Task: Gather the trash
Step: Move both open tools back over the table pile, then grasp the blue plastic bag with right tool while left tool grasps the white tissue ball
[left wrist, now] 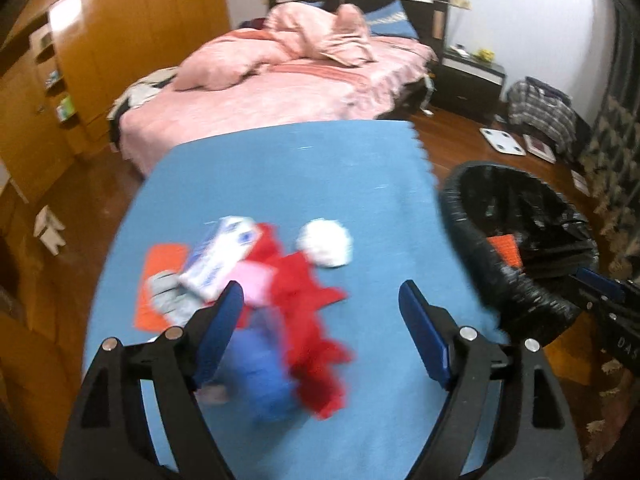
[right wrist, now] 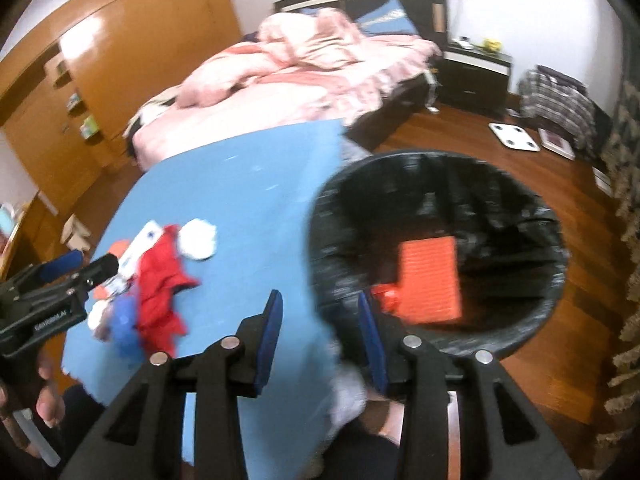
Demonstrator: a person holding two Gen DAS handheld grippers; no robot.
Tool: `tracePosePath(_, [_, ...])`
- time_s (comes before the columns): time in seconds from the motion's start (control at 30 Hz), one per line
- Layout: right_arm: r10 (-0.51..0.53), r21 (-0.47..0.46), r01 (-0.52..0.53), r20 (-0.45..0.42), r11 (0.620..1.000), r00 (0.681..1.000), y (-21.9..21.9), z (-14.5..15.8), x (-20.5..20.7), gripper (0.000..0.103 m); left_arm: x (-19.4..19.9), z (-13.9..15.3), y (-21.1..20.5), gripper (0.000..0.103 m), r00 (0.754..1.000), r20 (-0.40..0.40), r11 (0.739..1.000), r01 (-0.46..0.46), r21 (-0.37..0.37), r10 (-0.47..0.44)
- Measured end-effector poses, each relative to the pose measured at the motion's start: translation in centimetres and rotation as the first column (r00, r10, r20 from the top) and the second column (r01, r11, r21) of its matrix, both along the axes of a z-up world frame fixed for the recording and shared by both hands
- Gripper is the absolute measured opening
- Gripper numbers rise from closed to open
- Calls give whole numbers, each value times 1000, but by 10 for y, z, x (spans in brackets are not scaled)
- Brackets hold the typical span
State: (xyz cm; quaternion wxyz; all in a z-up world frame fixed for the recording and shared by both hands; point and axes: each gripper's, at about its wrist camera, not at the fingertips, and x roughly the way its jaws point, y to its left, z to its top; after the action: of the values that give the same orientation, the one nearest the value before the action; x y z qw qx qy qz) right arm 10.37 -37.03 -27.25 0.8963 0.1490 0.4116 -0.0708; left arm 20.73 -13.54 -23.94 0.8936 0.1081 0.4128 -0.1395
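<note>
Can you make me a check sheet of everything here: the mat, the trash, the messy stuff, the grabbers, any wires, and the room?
Surface: blue mat, one edge jagged, on a wooden floor.
Job's things: a pile on the mat: white paper ball, red scraps, white carton, orange sheet, something blue, blurred. The bin, lined with a black bag, stands beside the mat; an orange sheet lies inside.
Clutter: white scale and plaid cloth on the floor.
Grippers: left gripper open above the pile, empty; right gripper partly open near the bin, empty.
Cables: nothing seen.
Surroundings: bed with pink bedding, wooden wardrobe, dark nightstand.
</note>
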Motion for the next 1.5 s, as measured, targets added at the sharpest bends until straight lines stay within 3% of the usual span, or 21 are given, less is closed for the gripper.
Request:
tracePosePath(0.33, [109, -19, -109, 12, 994, 994, 105, 5, 14, 39, -5, -4, 122, 79, 990, 17, 990, -143, 4, 143])
tracePosePath(0.63, [163, -35, -163, 19, 986, 986, 160, 0, 30, 39, -8, -21, 181, 79, 981, 4, 981, -196, -8, 196])
tracePosePath(0.9, [215, -35, -215, 11, 976, 976, 203, -21, 47, 39, -9, -43, 201, 79, 978, -24, 978, -207, -6, 206])
tracePosePath(1.3, [265, -13, -266, -52, 964, 963, 227, -56, 74, 38, 12, -81, 197, 78, 977, -104, 982, -189, -7, 187])
tracePosePath(1.5, [292, 10, -292, -75, 956, 953, 230, -68, 80, 23, 24, -99, 190, 75, 974, -146, 984, -177, -1, 175])
